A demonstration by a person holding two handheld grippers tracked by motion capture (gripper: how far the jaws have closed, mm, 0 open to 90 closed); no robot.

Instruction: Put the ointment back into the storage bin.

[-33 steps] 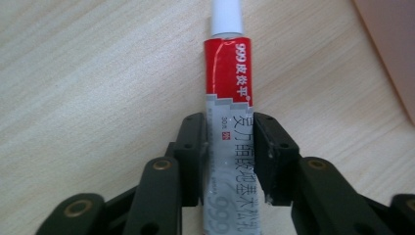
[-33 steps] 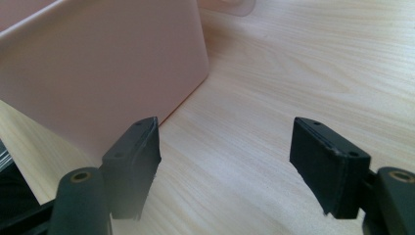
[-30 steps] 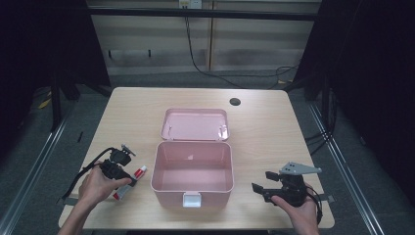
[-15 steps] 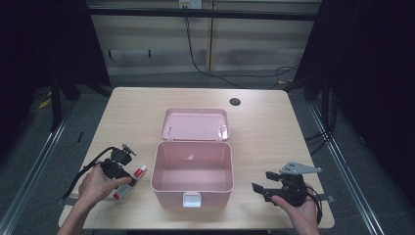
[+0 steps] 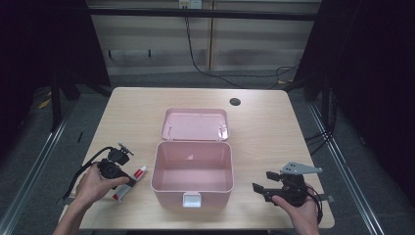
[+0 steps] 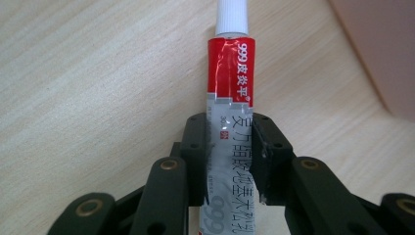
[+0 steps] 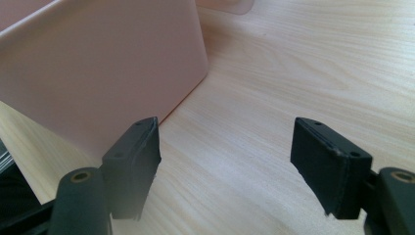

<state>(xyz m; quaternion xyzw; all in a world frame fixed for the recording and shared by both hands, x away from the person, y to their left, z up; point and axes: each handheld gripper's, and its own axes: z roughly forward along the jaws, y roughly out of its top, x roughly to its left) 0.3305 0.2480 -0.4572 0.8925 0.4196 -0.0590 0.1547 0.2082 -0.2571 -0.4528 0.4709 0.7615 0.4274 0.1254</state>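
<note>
A red and silver ointment tube (image 6: 229, 73) with a white cap lies on the wooden table, left of the pink box (image 5: 171, 188). My left gripper (image 6: 230, 156) is shut on the tube's silver lower half, cap pointing away. From above, the tube (image 5: 138, 175) and the left gripper (image 5: 123, 186) sit near the front left edge. The box stands open and looks bare inside, its lid (image 5: 195, 125) laid back. My right gripper (image 5: 259, 188) rests right of the box, open; its jaws have just opened a little further, nothing between them (image 7: 225, 156). The box wall (image 7: 98, 73) fills its left side.
A white latch (image 5: 192, 199) hangs at the box's front. A dark round hole (image 5: 235, 102) sits in the table top at the back right. Bare wood lies between the box and the right gripper. Dark floor and cables surround the table.
</note>
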